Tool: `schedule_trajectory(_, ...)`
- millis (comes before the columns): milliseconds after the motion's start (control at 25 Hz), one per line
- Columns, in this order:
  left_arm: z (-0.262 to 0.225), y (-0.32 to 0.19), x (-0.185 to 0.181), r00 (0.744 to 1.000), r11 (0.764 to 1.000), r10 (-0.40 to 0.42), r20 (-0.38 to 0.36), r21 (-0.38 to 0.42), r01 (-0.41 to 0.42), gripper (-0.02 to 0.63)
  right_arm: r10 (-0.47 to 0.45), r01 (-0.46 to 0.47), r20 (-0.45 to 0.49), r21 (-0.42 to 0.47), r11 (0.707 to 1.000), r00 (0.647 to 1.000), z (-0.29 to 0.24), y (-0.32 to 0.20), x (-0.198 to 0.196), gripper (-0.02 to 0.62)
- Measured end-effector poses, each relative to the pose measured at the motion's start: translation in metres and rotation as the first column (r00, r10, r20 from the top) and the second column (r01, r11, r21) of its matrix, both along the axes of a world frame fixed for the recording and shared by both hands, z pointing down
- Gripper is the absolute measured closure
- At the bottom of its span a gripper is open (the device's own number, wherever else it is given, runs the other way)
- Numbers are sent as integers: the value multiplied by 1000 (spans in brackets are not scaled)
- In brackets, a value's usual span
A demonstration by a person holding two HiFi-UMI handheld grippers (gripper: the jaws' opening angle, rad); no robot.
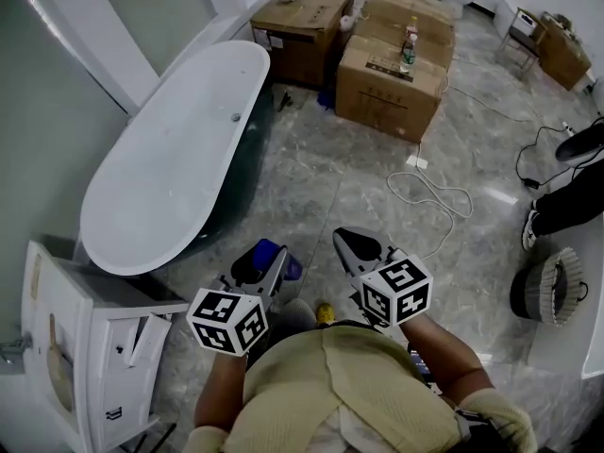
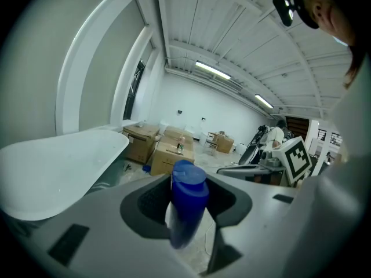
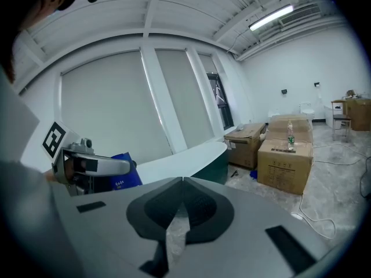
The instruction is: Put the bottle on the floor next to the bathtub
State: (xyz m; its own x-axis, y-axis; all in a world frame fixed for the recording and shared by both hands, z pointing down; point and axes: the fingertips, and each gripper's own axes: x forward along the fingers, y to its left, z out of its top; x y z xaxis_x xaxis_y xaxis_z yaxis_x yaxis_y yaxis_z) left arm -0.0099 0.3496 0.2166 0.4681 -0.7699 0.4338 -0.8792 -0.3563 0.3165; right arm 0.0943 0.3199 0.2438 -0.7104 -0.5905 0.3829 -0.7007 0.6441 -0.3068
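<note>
A blue bottle [image 1: 269, 257] is clamped between the jaws of my left gripper [image 1: 257, 264], held above the marble floor just off the near end of the white bathtub [image 1: 170, 159]. In the left gripper view the blue bottle [image 2: 188, 207] stands upright between the pads, with the bathtub [image 2: 58, 167] to its left. My right gripper [image 1: 355, 245] hovers beside it, jaws closed tip to tip with nothing between them. From the right gripper [image 3: 182, 181] I see the bottle [image 3: 124, 177] at the left and the bathtub [image 3: 185, 155] behind it.
Cardboard boxes [image 1: 392, 69] stand at the back, one with a small drink bottle [image 1: 409, 45] on top. A white cable [image 1: 434, 192] loops across the floor. A white cabinet [image 1: 85, 347] sits at the near left, and a person's legs [image 1: 571, 201] and a round basket [image 1: 547, 286] at the right.
</note>
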Motion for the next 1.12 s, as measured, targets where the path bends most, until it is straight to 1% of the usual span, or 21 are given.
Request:
schedule_trajectory(320,7,-36,4,1000,1000,22,6,-10,-22,403,24,-24,-10,-12,1000,1000,7,-29,5,568)
schedule_trajectory(600,15,-85,-2,999,999,47,-9,-11,-47,403,54,-55,-27,-9,998,998,13,-74,-2,568)
schedule_trajectory(800,17,-121,-11,997,997,75,-18,-8,-75,403,66,-66,-42,0,998,997,16,-107,-16,568)
schedule_trajectory(1120,24,-198,-45,996,995,92,-22,-32,-93,403,85,-86,-54,-15,996,995,20,-182,-50,568)
